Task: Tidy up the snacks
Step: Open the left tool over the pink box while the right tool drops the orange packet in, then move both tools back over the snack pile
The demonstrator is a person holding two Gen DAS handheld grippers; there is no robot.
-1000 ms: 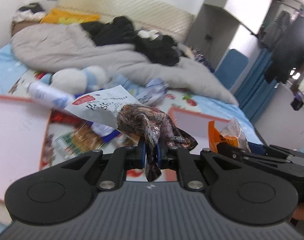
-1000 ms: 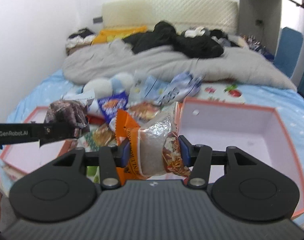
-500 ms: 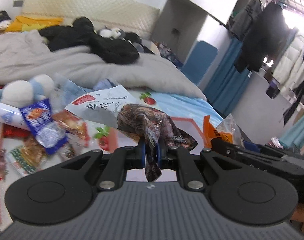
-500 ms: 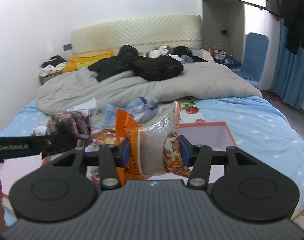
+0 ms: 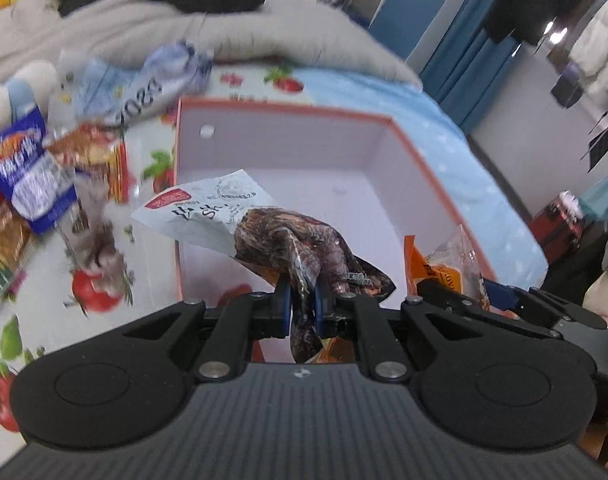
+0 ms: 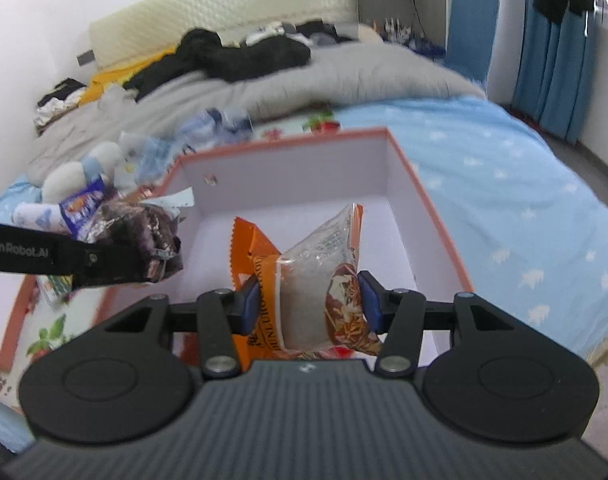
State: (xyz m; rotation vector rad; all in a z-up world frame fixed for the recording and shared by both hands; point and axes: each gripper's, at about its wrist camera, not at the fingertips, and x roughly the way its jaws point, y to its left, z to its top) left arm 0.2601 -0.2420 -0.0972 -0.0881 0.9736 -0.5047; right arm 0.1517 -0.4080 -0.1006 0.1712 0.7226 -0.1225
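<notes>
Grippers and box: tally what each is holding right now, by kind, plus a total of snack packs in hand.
Snack packs in the left gripper: 1, the brown-and-white packet
Snack packs in the right gripper: 1, the orange-and-clear packet
Snack packs lying in the orange-rimmed box: 0 visible
Total in hand: 2

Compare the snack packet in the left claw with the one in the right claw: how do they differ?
The left claw pinches a dark brown and white packet by a thin crumpled edge; the right claw spans an orange and clear packet across its plump middle. Both hang over the pink box.
</notes>
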